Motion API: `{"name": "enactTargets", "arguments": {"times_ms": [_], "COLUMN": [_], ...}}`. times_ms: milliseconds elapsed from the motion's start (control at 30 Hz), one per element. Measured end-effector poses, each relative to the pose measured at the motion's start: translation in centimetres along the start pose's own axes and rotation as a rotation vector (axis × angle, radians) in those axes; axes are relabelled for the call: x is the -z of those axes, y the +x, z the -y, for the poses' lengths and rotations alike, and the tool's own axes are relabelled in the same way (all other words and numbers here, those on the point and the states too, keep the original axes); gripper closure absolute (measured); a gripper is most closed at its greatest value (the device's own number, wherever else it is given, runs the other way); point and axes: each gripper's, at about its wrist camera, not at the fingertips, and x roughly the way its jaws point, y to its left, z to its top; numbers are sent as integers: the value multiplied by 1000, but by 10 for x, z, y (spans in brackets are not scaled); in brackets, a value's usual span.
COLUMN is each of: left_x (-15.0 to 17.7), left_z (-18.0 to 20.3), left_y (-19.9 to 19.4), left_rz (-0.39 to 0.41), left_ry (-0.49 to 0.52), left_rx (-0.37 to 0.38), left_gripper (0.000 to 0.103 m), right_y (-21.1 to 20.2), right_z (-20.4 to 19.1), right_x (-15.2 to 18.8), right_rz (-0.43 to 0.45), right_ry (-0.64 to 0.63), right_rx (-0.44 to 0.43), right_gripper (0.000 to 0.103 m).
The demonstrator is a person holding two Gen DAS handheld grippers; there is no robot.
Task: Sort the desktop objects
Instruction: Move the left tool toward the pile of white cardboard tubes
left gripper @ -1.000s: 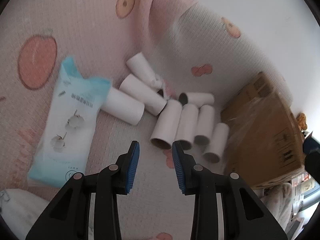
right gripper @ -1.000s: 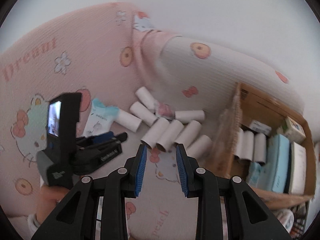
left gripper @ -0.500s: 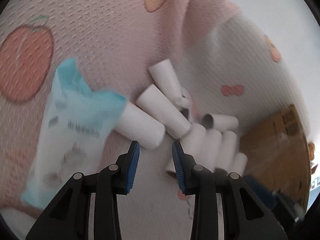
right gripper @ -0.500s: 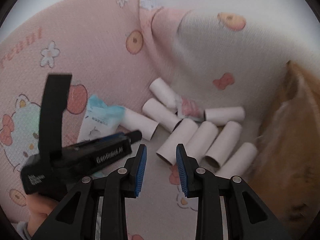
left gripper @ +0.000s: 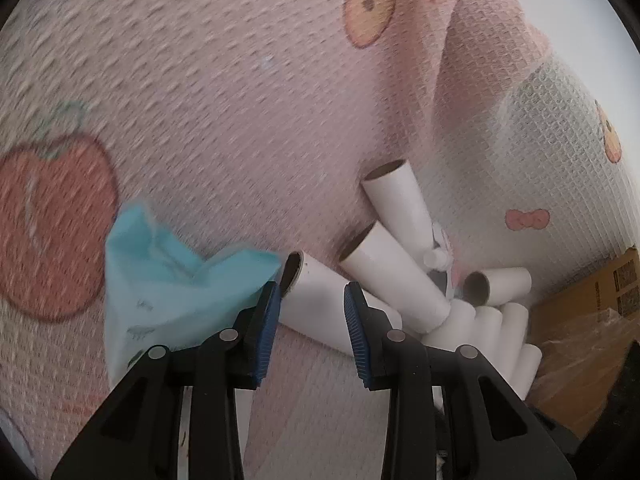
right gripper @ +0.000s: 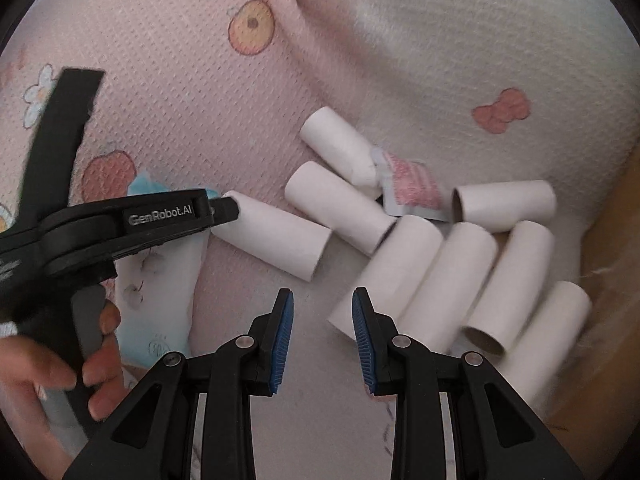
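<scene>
Cardboard tubes lie scattered on a pink padded mat [right gripper: 168, 80] printed with fruit and bows. The left tool [left gripper: 308, 312] is spread, its blue pads either side of the nearest tube [left gripper: 320, 300], which lies on its side just past the fingertips; whether the pads touch it cannot be told. A light-blue tissue pack [left gripper: 168, 292] lies flat beside that tube's open end, partly under the left finger. From the right wrist view, the left tool [right gripper: 224, 210] reaches in from the left, its tip at the end of the same tube [right gripper: 276, 240], held by a hand [right gripper: 80, 364]. The right tool [right gripper: 322, 340] is spread and grips nothing, hovering over the mat near a row of tubes [right gripper: 440, 280] lying side by side. A small pink sachet [right gripper: 412, 188] sits among the tubes. A cardboard box [left gripper: 592, 312] stands at the right.
</scene>
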Motion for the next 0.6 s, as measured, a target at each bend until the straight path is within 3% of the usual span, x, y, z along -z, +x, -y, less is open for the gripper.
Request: {"name": "enactTargets", "arguments": {"times_ms": [167,333,433,600], "left_x": [-8,-17,-20,-24], "left_z": [9,5,7,27], "left_y": [6,3,1,11], "left_rz": [6,4,25,-13], "left_ry": [77,41,39,112], "left_rx": [-8,45,22,3], "left_gripper": [66,66,66,66], "right_y": [27,39,44,57], "right_z": [1,13,14,12], "right_x": [-4,-9,-12,-15], "right_rz": [-33,-39,-46,-61], "right_ry": [36,137,152,151], "right_rx": [-49,-70,-74,-77], "right_gripper": [77,77,77,77]}}
